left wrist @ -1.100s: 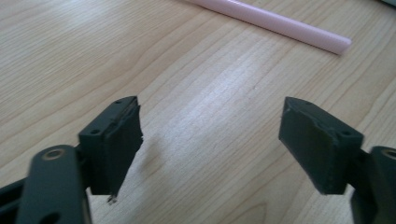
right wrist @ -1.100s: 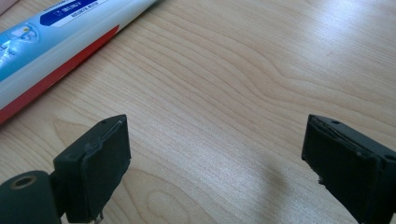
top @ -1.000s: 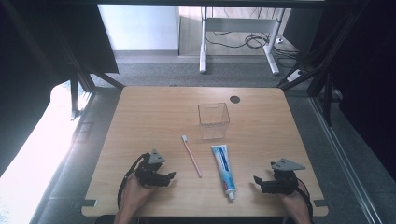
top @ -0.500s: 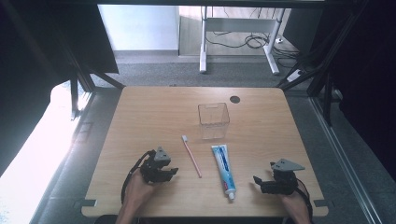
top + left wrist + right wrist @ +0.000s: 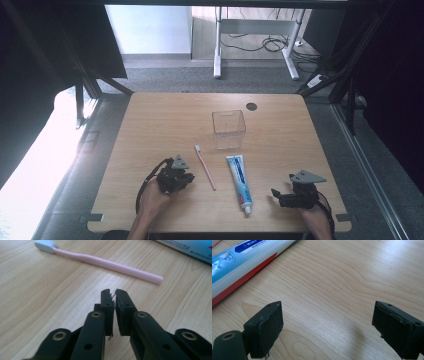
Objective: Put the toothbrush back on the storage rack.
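a: any writing to read?
b: the toothpaste tube (image 5: 239,179) near the surface (image 5: 160,125) front edge has blurred, unreadable print. pink toothbrush (image 5: 205,167) beside it.
a: claws?
b: left claw (image 5: 186,177) pressed together, empty; right claw (image 5: 276,195) spread wide, empty.

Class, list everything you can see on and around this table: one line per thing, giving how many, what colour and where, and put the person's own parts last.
Table: one, light wood, centre of the high view.
Box: one, clear, empty, on the table's far middle.
Toothbrush: one, pink with a white head, lying just right of the left gripper.
Toothpaste tube: one, white and blue with red, beside the toothbrush, apart from it.
Desk frame: one, white, on the floor beyond the table.
Left gripper: one, black, jaws closed, aimed at the toothbrush.
Right gripper: one, black, jaws wide apart, near the tube.
Hands: two, at the table's near edge.
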`<state>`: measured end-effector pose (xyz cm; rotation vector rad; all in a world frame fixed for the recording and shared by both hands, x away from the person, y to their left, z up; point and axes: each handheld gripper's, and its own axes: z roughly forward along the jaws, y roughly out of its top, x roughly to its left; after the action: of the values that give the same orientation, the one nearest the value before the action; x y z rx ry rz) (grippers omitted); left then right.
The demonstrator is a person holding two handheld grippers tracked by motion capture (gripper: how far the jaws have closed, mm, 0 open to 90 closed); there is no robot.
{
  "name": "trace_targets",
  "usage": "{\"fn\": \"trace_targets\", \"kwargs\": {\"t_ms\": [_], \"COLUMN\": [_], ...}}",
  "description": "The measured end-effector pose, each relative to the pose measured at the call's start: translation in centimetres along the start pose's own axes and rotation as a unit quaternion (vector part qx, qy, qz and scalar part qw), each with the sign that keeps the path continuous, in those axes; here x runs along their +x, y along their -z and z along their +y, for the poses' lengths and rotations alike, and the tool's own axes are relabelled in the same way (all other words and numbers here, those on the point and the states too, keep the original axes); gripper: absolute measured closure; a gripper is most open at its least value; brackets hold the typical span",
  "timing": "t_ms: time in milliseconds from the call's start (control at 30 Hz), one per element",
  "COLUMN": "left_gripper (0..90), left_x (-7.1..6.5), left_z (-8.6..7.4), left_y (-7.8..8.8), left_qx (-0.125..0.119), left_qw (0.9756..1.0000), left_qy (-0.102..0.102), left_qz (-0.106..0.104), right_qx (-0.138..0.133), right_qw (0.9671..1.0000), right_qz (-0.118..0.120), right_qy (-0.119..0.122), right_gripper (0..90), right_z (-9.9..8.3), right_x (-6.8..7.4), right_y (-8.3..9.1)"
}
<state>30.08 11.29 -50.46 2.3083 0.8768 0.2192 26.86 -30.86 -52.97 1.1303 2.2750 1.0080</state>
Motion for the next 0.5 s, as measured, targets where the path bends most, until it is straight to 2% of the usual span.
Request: {"fn": "trace_targets", "kwargs": {"t_ms": [167,300,500], "left_gripper": [89.6,89.7,89.7], "left_x": [-0.1,-0.2,-0.3], "left_z": [1.0,1.9,3.0], "left_y": [-0.4,-1.2,-2.0], "left_qx": [0.001,0.006,0.001], "left_qw": [1.0000,0.9999,0.9999], "left_qy": [-0.006,-0.010,-0.016], "left_qz": [-0.004,0.002,0.000], "right_qx": [-0.002,-0.001,0.000], "right_qw": [1.0000,1.0000,1.0000], "right_qz": [0.001,0.002,0.003], "right_qy": [-0.002,-0.001,-0.002], "right_gripper": [10.2,10.2,10.2], "right_z": [0.0,0.0,0.0], "right_x": [0.1,0.1,0.2], "right_y": [0.0,-0.1,-0.1]}}
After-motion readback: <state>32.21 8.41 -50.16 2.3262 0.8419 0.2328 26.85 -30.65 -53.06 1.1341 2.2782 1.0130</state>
